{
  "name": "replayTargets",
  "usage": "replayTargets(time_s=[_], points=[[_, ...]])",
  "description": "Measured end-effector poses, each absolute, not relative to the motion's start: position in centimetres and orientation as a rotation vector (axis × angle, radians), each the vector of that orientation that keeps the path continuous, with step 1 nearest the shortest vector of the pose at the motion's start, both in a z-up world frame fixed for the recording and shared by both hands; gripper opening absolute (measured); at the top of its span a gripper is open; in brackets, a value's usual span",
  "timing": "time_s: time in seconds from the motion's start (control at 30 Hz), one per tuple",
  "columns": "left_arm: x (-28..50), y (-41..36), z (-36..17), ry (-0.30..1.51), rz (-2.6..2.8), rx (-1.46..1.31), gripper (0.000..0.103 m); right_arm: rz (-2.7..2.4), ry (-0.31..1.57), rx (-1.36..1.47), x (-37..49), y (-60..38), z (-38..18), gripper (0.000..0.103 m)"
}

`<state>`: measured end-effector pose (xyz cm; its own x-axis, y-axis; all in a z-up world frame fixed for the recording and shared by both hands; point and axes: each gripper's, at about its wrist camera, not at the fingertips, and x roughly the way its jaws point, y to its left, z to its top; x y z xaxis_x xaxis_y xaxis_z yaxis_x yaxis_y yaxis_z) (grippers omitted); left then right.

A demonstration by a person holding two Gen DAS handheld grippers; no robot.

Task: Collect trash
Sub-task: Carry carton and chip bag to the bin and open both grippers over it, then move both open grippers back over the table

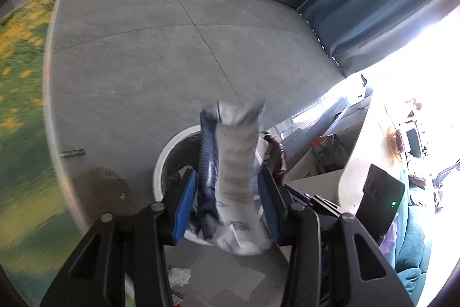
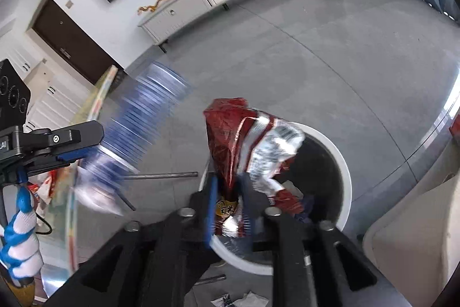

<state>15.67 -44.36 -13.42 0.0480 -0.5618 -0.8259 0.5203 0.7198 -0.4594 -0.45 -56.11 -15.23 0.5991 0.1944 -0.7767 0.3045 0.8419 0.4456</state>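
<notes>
My left gripper (image 1: 228, 186) is shut on a blue and white snack bag (image 1: 233, 177) and holds it above the white round trash bin (image 1: 164, 160). The same bag (image 2: 138, 134) shows blurred in the right wrist view, with the left gripper (image 2: 72, 146) at the left edge. My right gripper (image 2: 228, 192) is shut on a red and silver snack bag (image 2: 244, 140) just over the bin's (image 2: 345, 171) near rim. Some trash lies inside the bin.
Crumpled white paper (image 1: 179, 275) lies on the grey floor below the bin, and more scraps (image 2: 244, 299) show in the right wrist view. A green and yellow rug (image 1: 20, 105) lies left. A beige desk (image 1: 353, 171) stands right. A metal bar (image 2: 161, 176) crosses behind the bin.
</notes>
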Motion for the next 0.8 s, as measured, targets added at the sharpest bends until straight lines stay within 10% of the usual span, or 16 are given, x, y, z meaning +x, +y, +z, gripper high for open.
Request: replayTargets(time_s=[0.27,0.8], points=[[15.5,-43.9,-14.7,1.296,-0.858,-0.059,0.046,-0.127,0.981,0.557,-1.0,-55.3,-15.8,0.040],[10.7,-32.0,-2.0,0.947,-0.778,-0.054,0.046,-0.028,0.795,0.446,-2.5,-49.3,-4.2,0.040]])
